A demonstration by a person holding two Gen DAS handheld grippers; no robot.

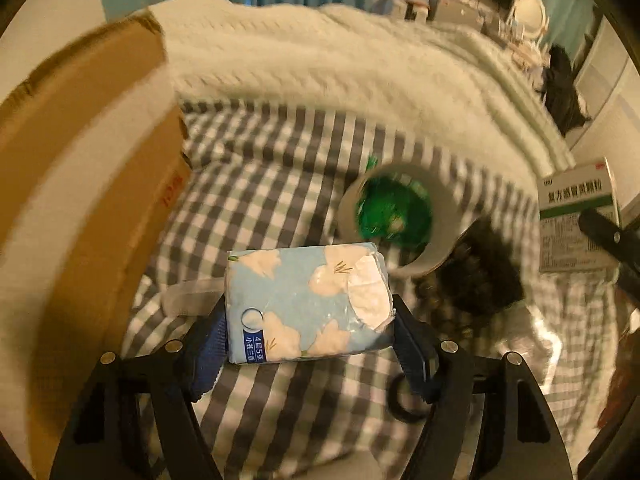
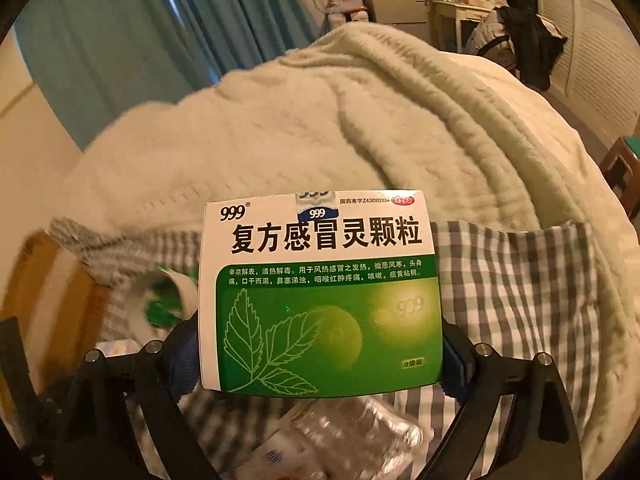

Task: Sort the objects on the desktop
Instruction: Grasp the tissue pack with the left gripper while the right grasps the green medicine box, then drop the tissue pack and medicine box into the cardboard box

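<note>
My left gripper [image 1: 310, 320] is shut on a light-blue tissue pack [image 1: 308, 300] with white flowers, held above the checked bedsheet [image 1: 256, 184]. My right gripper [image 2: 320, 344] is shut on a green and white 999 medicine box [image 2: 320, 292], held upright in the air; the box also shows at the right edge of the left wrist view [image 1: 576, 220]. A roll of tape [image 1: 400, 216] with a green core lies on the sheet behind the tissue pack, and it shows in the right wrist view [image 2: 168, 300] at the left.
A brown cardboard box [image 1: 80, 184] stands at the left. A cream knitted blanket [image 1: 340, 60] is piled at the back. A dark fuzzy item [image 1: 472, 280] lies right of the tape. A clear plastic bottle [image 2: 360, 432] lies under the medicine box.
</note>
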